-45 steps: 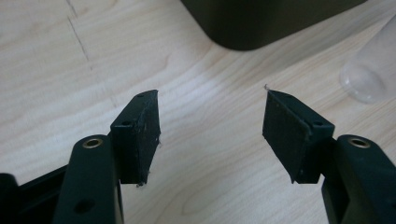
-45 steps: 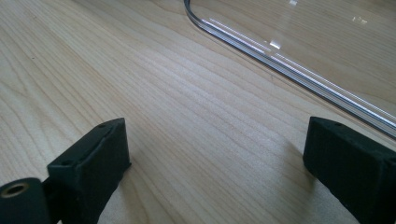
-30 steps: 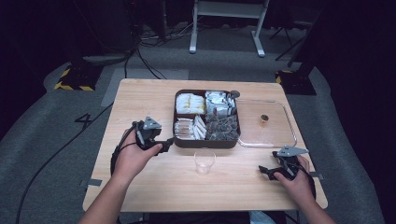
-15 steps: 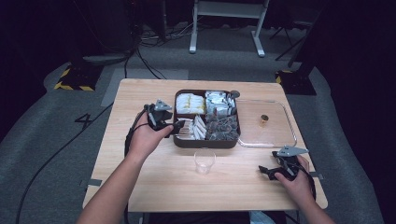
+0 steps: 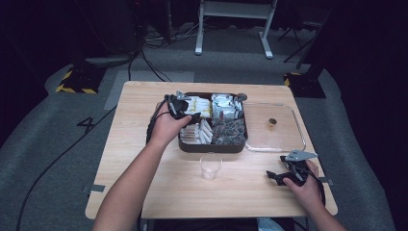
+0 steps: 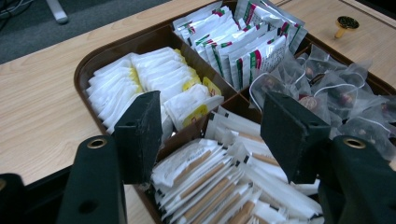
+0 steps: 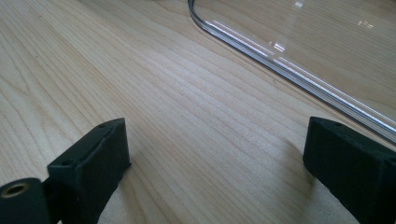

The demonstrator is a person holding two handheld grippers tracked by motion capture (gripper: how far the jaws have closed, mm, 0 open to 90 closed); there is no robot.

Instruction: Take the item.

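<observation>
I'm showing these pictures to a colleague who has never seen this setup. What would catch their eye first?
Most likely the dark compartmented tray packed with sachets and tea bags at the middle of the wooden table, with the left gripper open right over it. Next, the clear lid lying flat to the tray's right, and the small clear cup standing in front of the tray. The right gripper rests open near the table's right front corner.

Below the left gripper [image 6: 212, 135], the stick packets [image 6: 219, 186] run off the picture's bottom edge, and the jaws cover part of the tray [image 6: 100, 58]. The print on the green-and-red sachets [image 6: 243, 44] beyond it is too blurred to read. Ahead of the right gripper [image 7: 215, 154], the clear lid [image 7: 299, 60] is cut off at the top and right edges.
</observation>
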